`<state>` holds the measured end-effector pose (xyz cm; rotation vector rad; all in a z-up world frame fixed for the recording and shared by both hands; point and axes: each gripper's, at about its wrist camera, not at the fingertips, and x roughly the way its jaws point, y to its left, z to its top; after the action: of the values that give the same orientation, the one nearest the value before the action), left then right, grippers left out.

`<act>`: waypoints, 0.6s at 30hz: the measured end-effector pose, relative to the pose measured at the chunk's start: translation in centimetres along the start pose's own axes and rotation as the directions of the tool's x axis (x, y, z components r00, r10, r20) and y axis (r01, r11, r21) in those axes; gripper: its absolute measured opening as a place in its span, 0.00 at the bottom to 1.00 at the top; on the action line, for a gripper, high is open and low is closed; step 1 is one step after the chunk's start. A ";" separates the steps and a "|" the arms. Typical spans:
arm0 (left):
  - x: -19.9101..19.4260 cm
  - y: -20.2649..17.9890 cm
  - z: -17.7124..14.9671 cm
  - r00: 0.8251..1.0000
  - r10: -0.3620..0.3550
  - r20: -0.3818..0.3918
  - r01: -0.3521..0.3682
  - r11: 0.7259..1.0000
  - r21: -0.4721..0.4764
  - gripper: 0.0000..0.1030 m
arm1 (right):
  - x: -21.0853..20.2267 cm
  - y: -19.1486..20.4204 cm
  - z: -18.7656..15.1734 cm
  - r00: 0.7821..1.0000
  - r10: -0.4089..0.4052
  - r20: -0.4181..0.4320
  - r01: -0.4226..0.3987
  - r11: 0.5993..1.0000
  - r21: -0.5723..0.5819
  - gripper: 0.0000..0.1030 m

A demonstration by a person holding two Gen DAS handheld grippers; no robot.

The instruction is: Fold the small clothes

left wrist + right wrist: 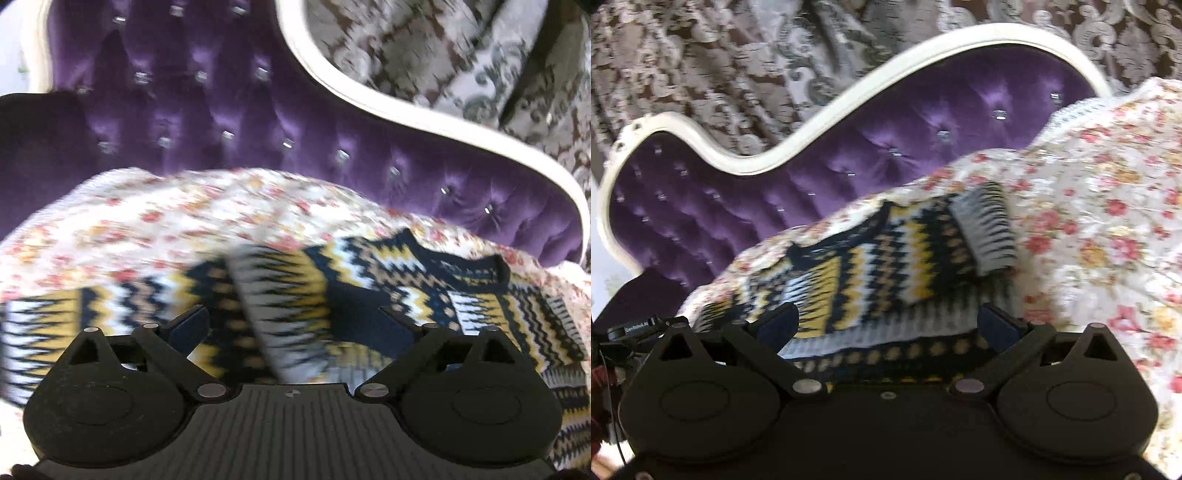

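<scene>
Purple tufted headboard (229, 122) behind, floral bedspread (1089, 221) below, we hold both tongs, left (295, 325) and right (886, 321), spread apart over the soft, floppy zigzag sweater (369, 288) just ahead, best pinched at its hem.

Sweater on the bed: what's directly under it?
The zigzag sweater lies on a floral bedspread, which shows all around it. Whatever is beneath the bedspread is covered. A purple tufted headboard stands behind.
</scene>
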<state>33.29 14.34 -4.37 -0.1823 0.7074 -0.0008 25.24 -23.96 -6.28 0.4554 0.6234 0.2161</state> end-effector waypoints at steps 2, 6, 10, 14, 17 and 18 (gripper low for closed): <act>-1.3 2.2 0.2 1.000 0.011 0.010 -0.011 0.999 -0.030 0.94 | 0.1 0.6 -0.2 0.999 0.036 0.004 -0.036 0.999 -0.015 1.00; -3.5 6.6 0.0 0.998 0.051 0.028 -0.048 0.994 -0.096 0.94 | 0.1 1.5 -0.7 0.994 0.107 0.017 -0.107 0.994 -0.038 1.00; -5.1 10.9 -0.7 0.996 0.086 0.029 -0.079 0.978 -0.195 0.94 | 0.2 2.2 -1.0 0.990 0.142 0.020 -0.141 0.989 -0.047 1.00; -6.2 14.4 -2.2 0.991 0.133 0.013 -0.126 0.959 -0.253 0.94 | 0.4 2.5 -1.3 0.989 0.145 0.016 -0.144 0.988 -0.055 1.00; -6.8 16.5 -3.6 0.993 0.122 0.002 -0.115 0.942 -0.316 0.94 | 0.6 2.4 -1.5 0.990 0.137 0.012 -0.136 0.989 -0.055 1.00; -6.9 17.2 -4.2 0.994 0.113 -0.005 -0.108 0.935 -0.337 0.94 | 0.6 2.4 -1.5 0.991 0.134 0.010 -0.133 0.990 -0.055 1.00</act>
<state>24.25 30.96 -5.87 -0.4704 0.6991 0.2304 24.69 -21.08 -6.55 0.4463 0.5722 0.3562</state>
